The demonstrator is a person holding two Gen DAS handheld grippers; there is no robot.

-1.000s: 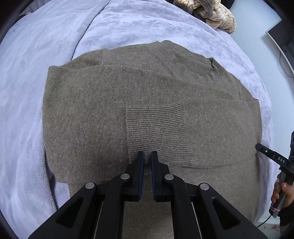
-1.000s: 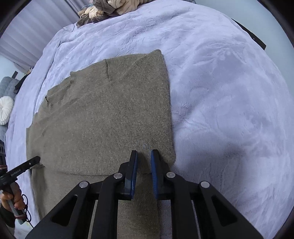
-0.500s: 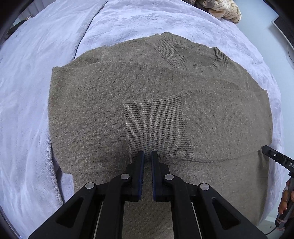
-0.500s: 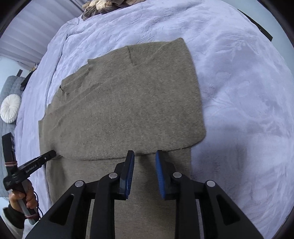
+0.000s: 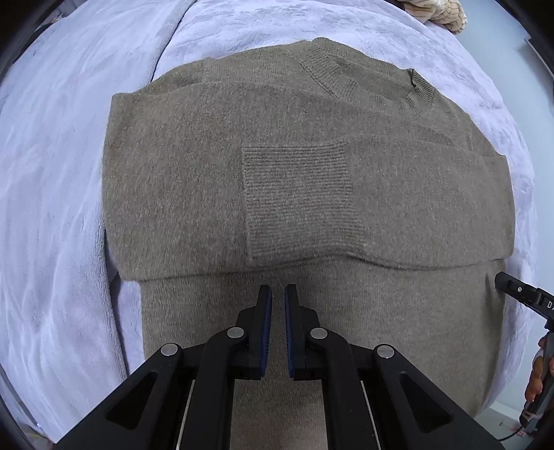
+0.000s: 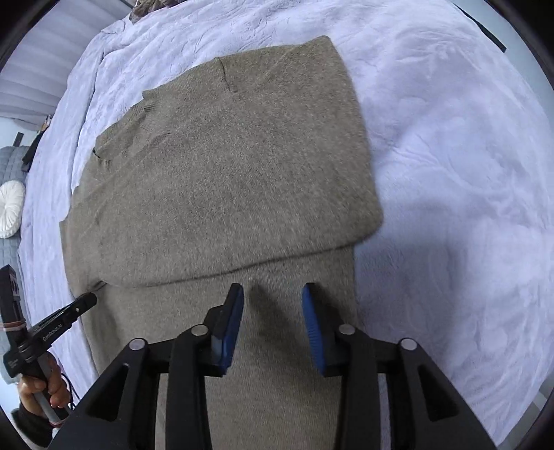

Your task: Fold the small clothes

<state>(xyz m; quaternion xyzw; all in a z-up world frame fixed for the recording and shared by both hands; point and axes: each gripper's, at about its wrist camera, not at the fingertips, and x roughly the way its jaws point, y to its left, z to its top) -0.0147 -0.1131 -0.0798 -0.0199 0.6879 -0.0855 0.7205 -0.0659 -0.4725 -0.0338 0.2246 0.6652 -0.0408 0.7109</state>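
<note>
A brown-grey knit sweater (image 5: 294, 194) lies flat on the bed, collar (image 5: 367, 83) at the far end. Its sleeves are folded across the chest, the ribbed cuff (image 5: 297, 200) on top. My left gripper (image 5: 278, 290) hovers shut over the sweater's lower body, just short of the folded sleeve's edge, with nothing between its pads. My right gripper (image 6: 273, 292) is over the same lower part (image 6: 225, 173), near its right side. Its jaws are opening and nothing is between them. Each wrist view catches the other gripper at its edge: the right gripper (image 5: 519, 294) and the left gripper (image 6: 69, 308).
A lavender plush blanket (image 5: 52, 173) covers the bed around the sweater. A heap of beige striped clothes (image 5: 436, 14) sits at the far end. A round white cushion (image 6: 10, 207) lies off the bed's left side. A hand (image 6: 45, 384) grips the left tool's handle.
Both grippers have drawn back from the folded sleeve edge toward the hem. The right jaws went from nearly shut to open. The sleeve lies where it was folded.
</note>
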